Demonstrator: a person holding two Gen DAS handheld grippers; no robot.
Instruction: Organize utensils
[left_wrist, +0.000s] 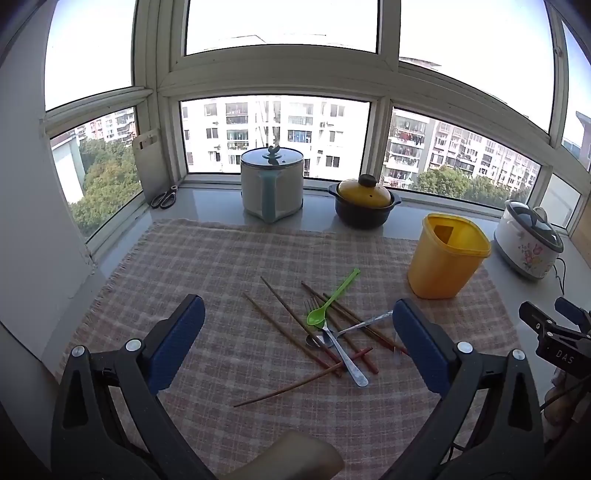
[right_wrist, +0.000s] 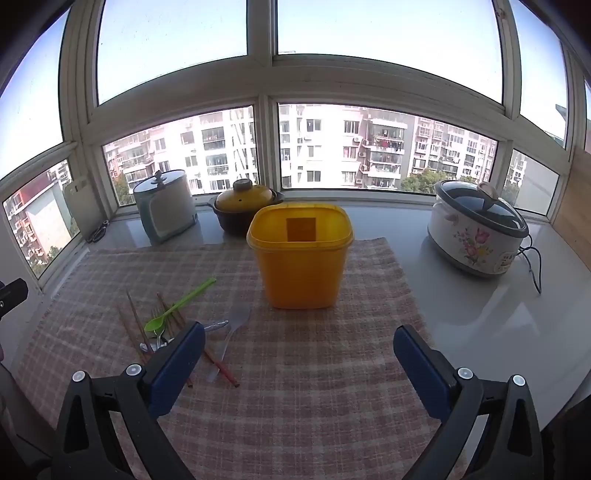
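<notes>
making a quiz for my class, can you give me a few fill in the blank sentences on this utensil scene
1. The plastic spoon lying on top of the chopsticks is ____ in colour.
2. The yellow container stands ____, its top open.
3. The scissors lie near the ____ leaning at the window.
4. Both grippers, left and right, hold ____.

Missing words: green; upright; cutting board; nothing
</notes>
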